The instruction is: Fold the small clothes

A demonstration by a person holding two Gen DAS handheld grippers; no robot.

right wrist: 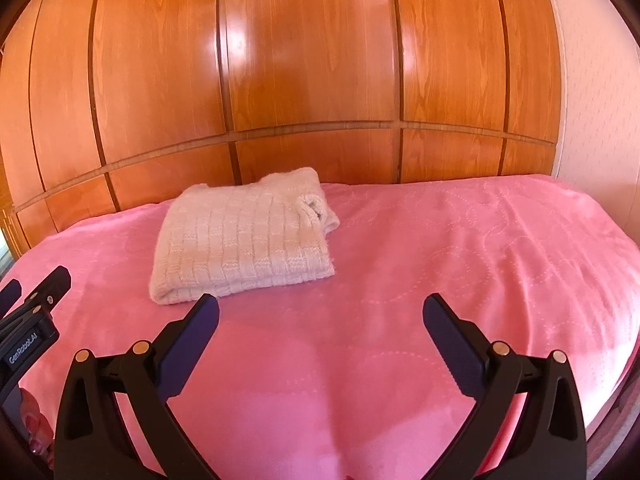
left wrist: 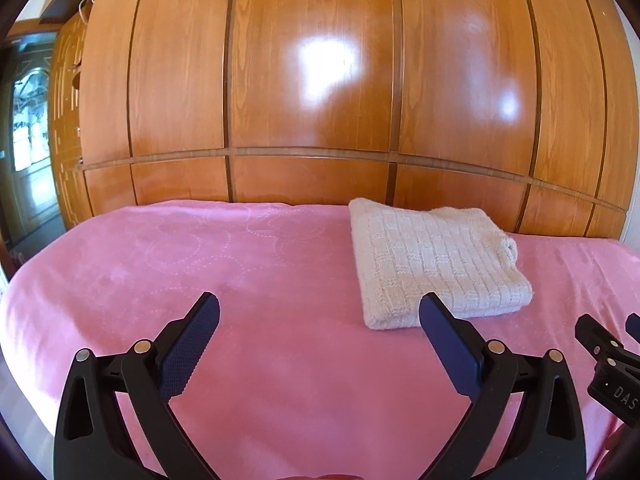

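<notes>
Spread wide apart, the two fingers of the left gripper point(left wrist: 319, 308) hold nothing; their dark blue pads point(left wrist: 188, 346) have a fine dimpled grain and sit in black plastic frames with small metal pins. They hover low over a pink blanket point(left wrist: 200, 256), pointing level toward the far edge of the bed. Ahead and to the right lies a cream sweater point(left wrist: 436, 260), folded into a neat rectangle, thick and knitted in a ribbed basket-weave pattern, with a rolled cuff or collar showing at its right side. Its near edge sits just beyond the right finger. The blanket is plush, with faint stitched circles. Behind it rises a glossy wooden wardrobe point(left wrist: 312, 80) of tall panels with bright glare. At the right edge, part of the right gripper point(left wrist: 608, 344) pokes in, black and angled upward.

From the right wrist view, the right gripper point(right wrist: 320, 308) is likewise fully open and empty, level above the blanket point(right wrist: 460, 248). The sweater point(right wrist: 244, 236) lies ahead and to the left, flat on the blanket near the wardrobe point(right wrist: 312, 60), its folded edge just past the left finger's tip. The left gripper point(right wrist: 38, 296) shows at the left edge, with painted fingernails point(right wrist: 34, 426) visible below it.
</notes>
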